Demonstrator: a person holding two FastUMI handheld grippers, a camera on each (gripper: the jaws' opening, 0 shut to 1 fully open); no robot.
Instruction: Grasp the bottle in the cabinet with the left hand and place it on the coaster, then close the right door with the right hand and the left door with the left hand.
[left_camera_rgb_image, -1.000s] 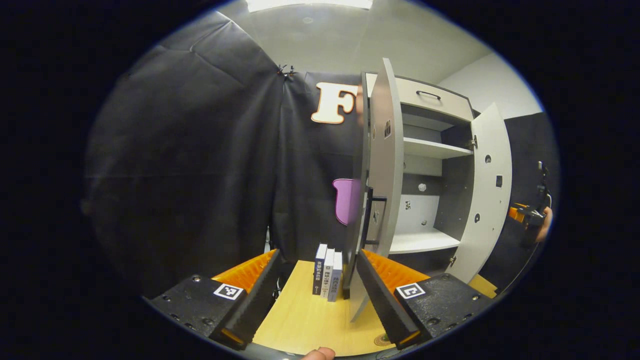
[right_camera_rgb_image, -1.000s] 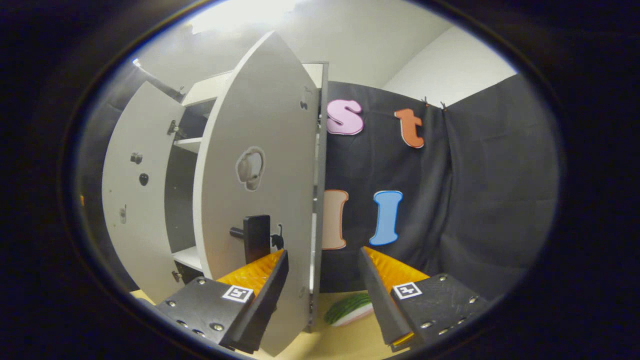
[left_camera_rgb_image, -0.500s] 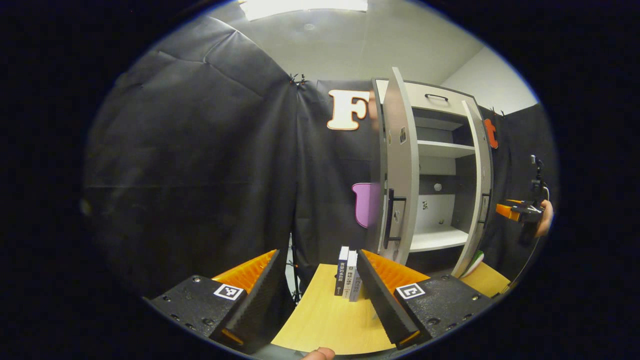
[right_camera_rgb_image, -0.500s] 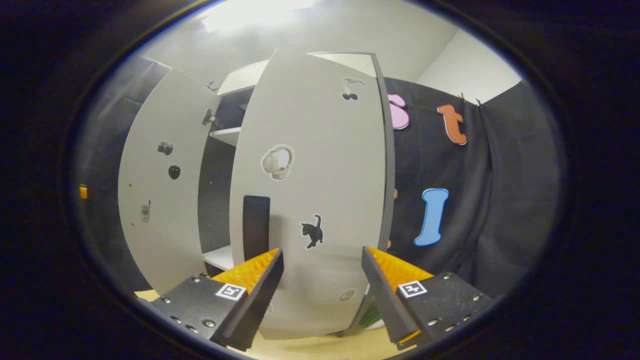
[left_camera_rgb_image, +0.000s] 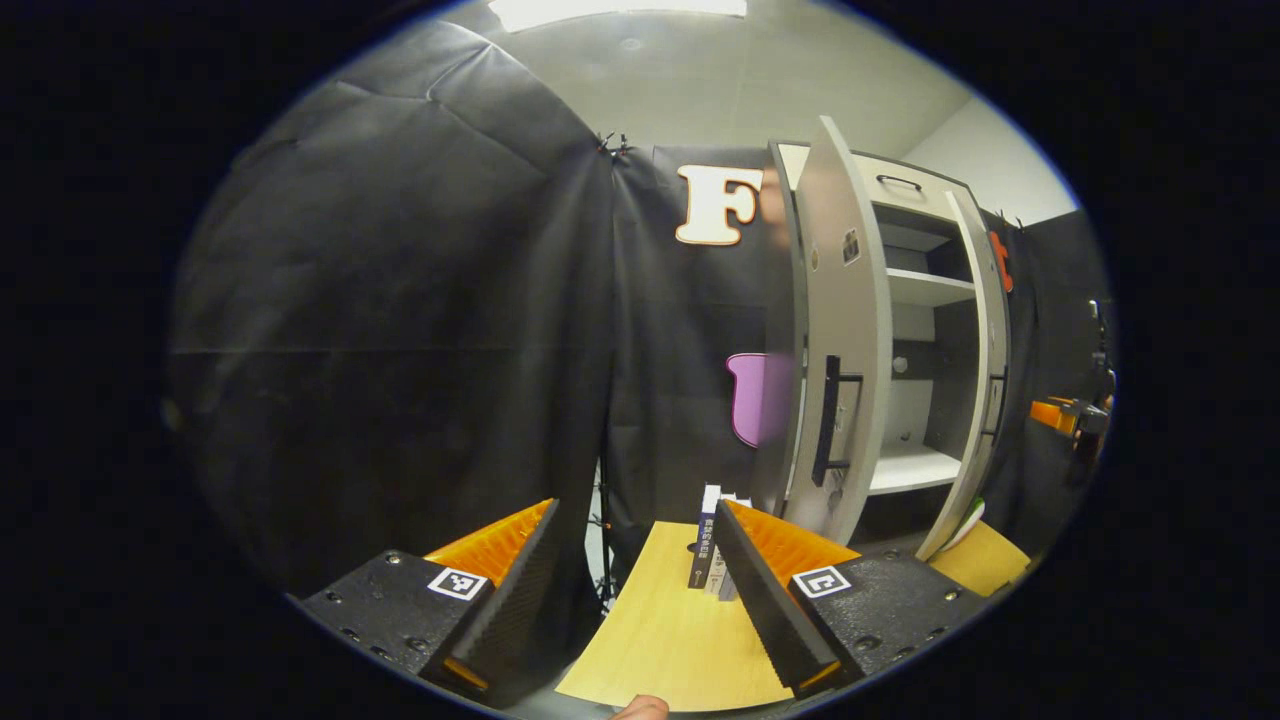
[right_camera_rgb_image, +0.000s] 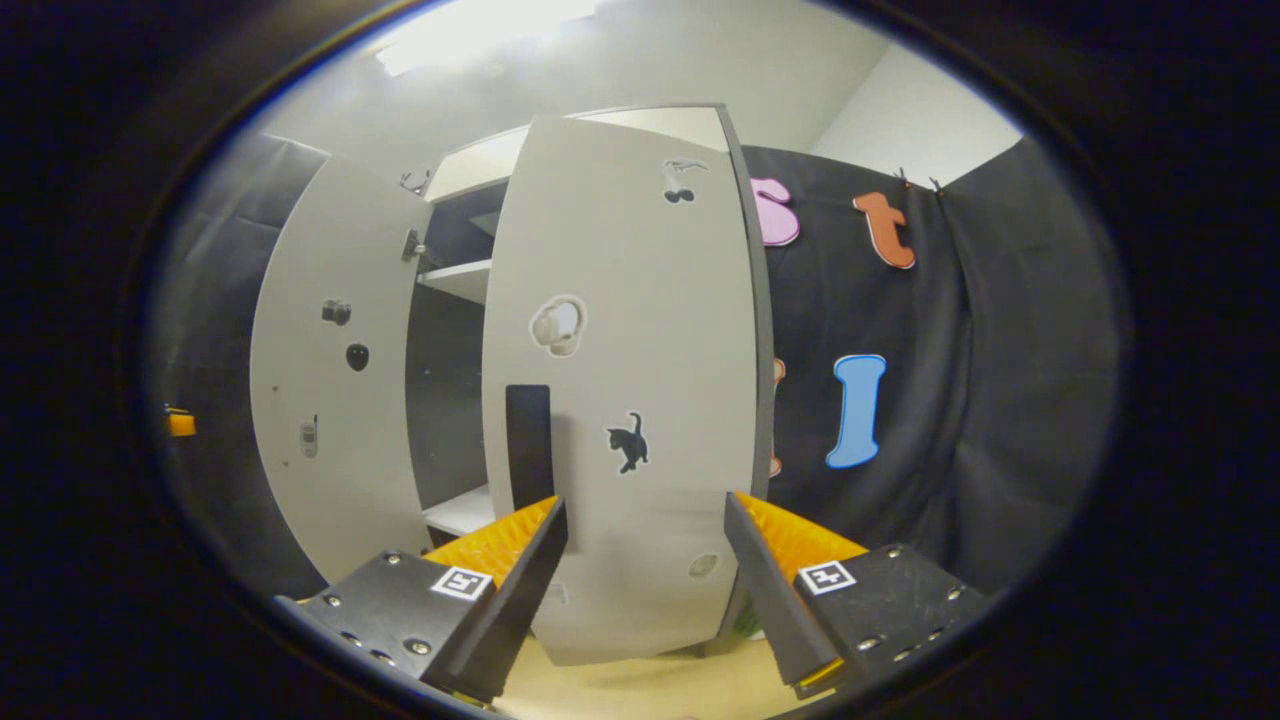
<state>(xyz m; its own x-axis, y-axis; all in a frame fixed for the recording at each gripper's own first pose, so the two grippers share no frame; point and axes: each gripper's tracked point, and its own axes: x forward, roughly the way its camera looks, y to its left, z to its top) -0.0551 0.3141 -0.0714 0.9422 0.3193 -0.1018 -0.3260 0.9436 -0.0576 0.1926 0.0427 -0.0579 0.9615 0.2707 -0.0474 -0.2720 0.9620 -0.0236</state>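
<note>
In the right gripper view my right gripper (right_camera_rgb_image: 640, 590) is open, its fingers just in front of the outer face of the cabinet's right door (right_camera_rgb_image: 630, 330). That door is partly swung in and carries a black handle (right_camera_rgb_image: 528, 445) and a cat sticker (right_camera_rgb_image: 628, 442). The left door (right_camera_rgb_image: 330, 370) stands wide open, showing its inner face. In the left gripper view my left gripper (left_camera_rgb_image: 635, 600) is open and holds nothing, back from the cabinet. The left door (left_camera_rgb_image: 845, 330) with its black handle (left_camera_rgb_image: 828, 420) stands to the right of it. The right door (left_camera_rgb_image: 985, 370) is seen nearly edge-on.
A few upright books (left_camera_rgb_image: 708, 550) stand on the wooden table (left_camera_rgb_image: 660, 640) beside the left door. White shelves (left_camera_rgb_image: 905, 468) show inside the cabinet. The other gripper (left_camera_rgb_image: 1065, 415) sits at the far right edge. Something green (right_camera_rgb_image: 745, 625) lies behind the right door's foot.
The right door has swung from wide open to partly closed, with my right gripper following its outer face. The cabinet has drifted right in the left gripper view.
</note>
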